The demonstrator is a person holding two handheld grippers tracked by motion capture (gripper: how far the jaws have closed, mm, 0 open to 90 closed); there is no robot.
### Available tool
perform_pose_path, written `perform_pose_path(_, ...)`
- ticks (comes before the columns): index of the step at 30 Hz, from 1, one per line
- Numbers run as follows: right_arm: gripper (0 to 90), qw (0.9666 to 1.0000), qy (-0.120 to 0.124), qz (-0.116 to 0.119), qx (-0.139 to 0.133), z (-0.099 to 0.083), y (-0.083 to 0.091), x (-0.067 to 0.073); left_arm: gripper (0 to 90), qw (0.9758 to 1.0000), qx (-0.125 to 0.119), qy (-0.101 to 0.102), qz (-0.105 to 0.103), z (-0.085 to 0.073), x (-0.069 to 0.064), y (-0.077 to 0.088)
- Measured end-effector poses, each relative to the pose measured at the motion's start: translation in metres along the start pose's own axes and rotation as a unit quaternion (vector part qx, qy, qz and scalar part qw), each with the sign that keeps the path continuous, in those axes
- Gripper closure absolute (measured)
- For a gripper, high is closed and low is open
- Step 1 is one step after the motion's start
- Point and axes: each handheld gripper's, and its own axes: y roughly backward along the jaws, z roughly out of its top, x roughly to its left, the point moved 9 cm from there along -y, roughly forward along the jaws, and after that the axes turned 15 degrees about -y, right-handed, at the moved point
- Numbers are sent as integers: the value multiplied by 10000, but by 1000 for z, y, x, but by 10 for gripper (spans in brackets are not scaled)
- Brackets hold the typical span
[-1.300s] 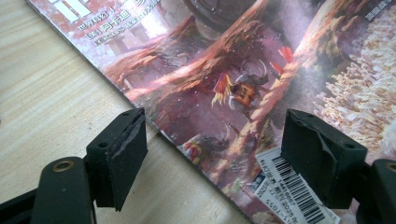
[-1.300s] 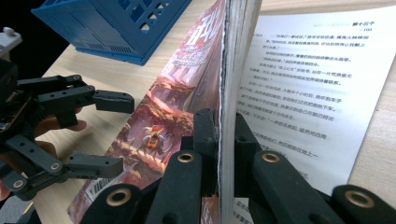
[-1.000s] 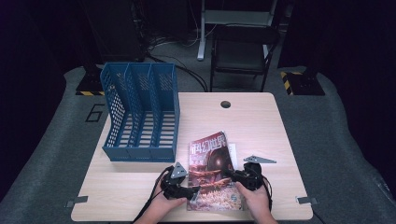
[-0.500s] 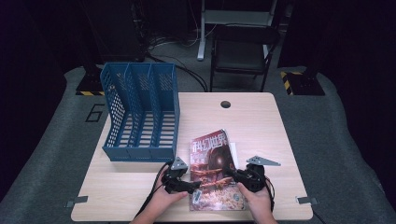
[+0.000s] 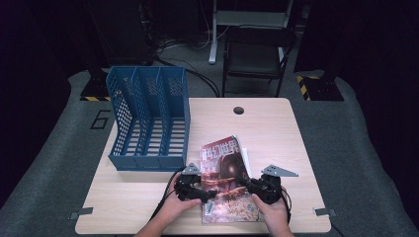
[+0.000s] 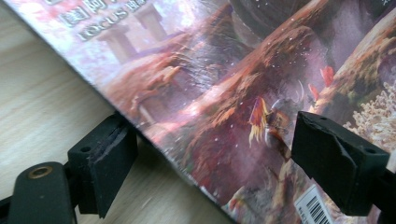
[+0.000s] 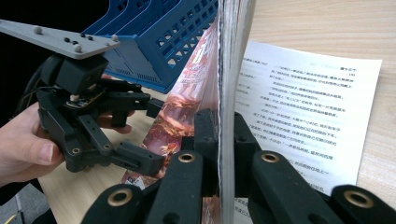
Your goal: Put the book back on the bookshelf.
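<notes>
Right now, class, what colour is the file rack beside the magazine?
Blue, seen best in the high view: the rack.

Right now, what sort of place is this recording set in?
Probably a lab or studio workstation: a wooden table on grey floor matting, dark surroundings with trailing cables behind, and a blue file rack beside a magazine.

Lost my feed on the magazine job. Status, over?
Right gripper shut on magazine edge, lifting the cover. Left gripper open, jaws just widened, astride the magazine's near corner. Blue file rack behind, apart; nothing blocking.
</notes>
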Motion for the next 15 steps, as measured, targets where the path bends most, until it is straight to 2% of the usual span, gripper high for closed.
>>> perform_pose_path(7,855,10000,14,38,-7,0,0,1,137,9999,-48,140,-66,3,1,-3)
perform_pose_path(8,855,10000,13,48,-7,0,0,1,138,9996,-66,252,-115,4,0,-4)
perform_pose_path(13,855,10000,-32,63,15,0,-1,1,138,9997,-95,230,-89,5,4,-6)
perform_pose_path(14,855,10000,-39,69,15,0,-1,1,139,9994,-113,318,-95,6,4,-7)
perform_pose_path(15,855,10000,-44,71,11,0,-1,1,141,9996,-98,262,-99,5,5,-6)
